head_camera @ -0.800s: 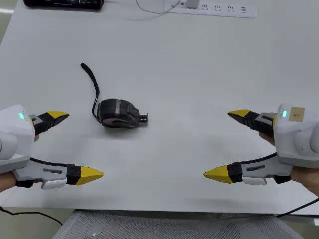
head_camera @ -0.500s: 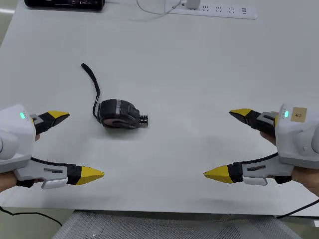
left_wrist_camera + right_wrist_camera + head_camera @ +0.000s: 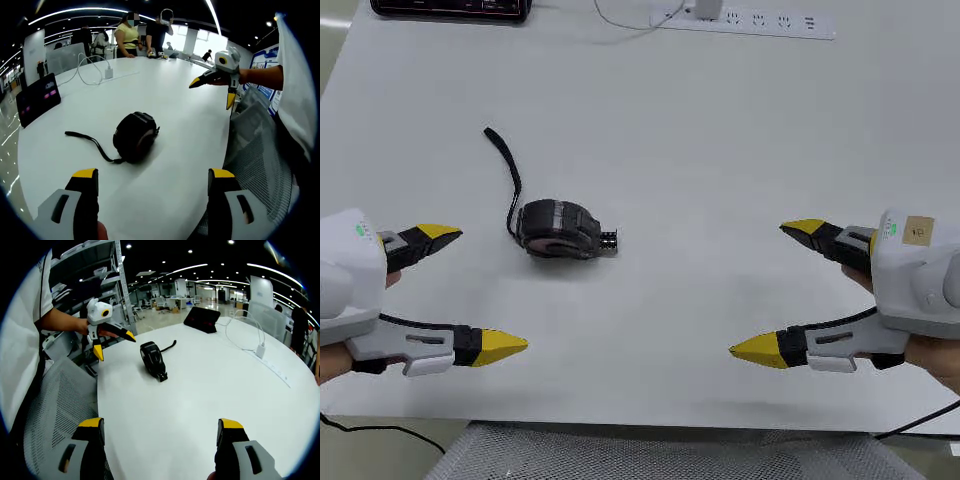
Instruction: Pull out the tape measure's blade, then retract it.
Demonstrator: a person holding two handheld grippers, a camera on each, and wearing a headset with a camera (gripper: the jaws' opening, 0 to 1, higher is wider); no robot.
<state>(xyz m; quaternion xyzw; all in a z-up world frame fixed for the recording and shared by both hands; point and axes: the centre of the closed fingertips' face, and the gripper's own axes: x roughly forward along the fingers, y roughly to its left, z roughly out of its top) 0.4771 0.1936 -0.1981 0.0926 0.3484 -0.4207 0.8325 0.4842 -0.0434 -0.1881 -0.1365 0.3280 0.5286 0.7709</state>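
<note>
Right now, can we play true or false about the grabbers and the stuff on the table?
1. The tape measure lies on the white table with nothing touching it. True.
2. Both grabbers are shut. False: the left gripper and the right gripper both stand wide open, empty.
3. The blade is pulled far out. False: just its end hook pokes from the case.
4. A black strap trails from the tape measure. True.
5. A power strip lies at the table's far edge. True.
</note>
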